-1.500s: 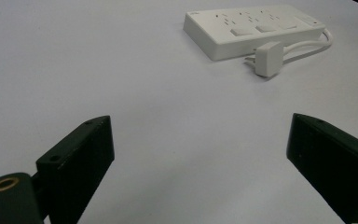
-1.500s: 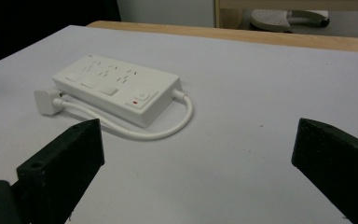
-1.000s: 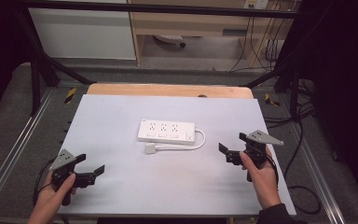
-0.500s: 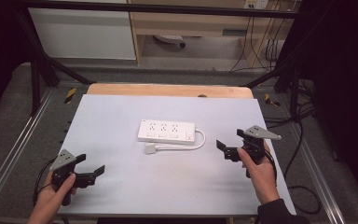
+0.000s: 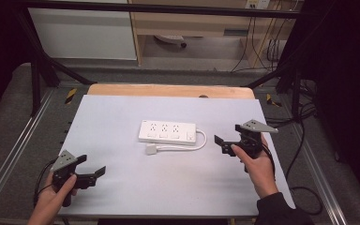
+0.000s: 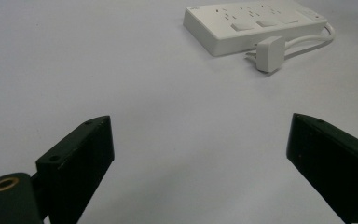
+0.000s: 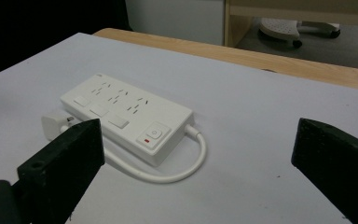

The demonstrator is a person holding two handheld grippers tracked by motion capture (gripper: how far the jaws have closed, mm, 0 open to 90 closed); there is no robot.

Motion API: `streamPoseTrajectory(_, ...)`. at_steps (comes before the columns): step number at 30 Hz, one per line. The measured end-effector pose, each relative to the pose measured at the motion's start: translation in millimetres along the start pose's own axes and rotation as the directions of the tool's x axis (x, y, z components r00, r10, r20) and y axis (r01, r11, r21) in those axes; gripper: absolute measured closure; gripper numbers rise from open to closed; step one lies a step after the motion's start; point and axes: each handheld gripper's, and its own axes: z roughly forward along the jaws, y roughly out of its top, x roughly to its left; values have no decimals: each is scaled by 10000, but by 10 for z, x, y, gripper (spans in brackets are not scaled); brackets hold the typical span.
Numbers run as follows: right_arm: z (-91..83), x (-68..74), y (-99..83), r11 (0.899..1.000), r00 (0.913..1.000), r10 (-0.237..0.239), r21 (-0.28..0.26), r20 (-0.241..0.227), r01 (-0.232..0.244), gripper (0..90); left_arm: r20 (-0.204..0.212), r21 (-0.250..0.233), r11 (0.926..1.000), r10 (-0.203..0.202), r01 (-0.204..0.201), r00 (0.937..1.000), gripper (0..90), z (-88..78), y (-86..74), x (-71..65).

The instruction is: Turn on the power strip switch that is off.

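A white power strip (image 5: 168,132) with three sockets lies flat in the middle of the pale table mat (image 5: 112,112). Its short cable (image 5: 201,140) loops round to a white plug (image 5: 151,150) lying just in front of it. My right gripper (image 5: 226,135) is open and empty, just right of the cable loop. In the right gripper view the strip (image 7: 126,116), its switch end (image 7: 154,133) and the plug (image 7: 53,126) sit ahead between the wide-apart jaws. At the front left corner my left gripper (image 5: 91,165) is open and empty, far from the strip (image 6: 251,23) and plug (image 6: 270,53).
A wooden table edge (image 5: 168,90) runs behind the mat. Metal rails (image 5: 9,154) flank the table on both sides. Cables (image 5: 304,140) hang at the right, and shelving with a chair base (image 5: 168,40) stands beyond the table.
My right gripper has drifted slightly left, toward the cable end of the power strip. The left gripper and the strip have not moved.
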Motion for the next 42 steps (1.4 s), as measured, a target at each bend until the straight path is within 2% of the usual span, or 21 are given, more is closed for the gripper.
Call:
streamPoseTrajectory(14,208,44,131,9999,9999,-88,-57,141,88,44,13,28,10000,-4,4,10000,75,4,-5,2)
streamPoseTrajectory(30,460,-11,145,9989,9978,460,-89,480,-456,59,24,38,10000,27,-27,10000,74,2,-5,3)
streamPoseTrajectory(42,647,24,135,9994,9975,323,113,627,-331,96,30,35,10000,27,-27,10000,70,-1,-5,9)
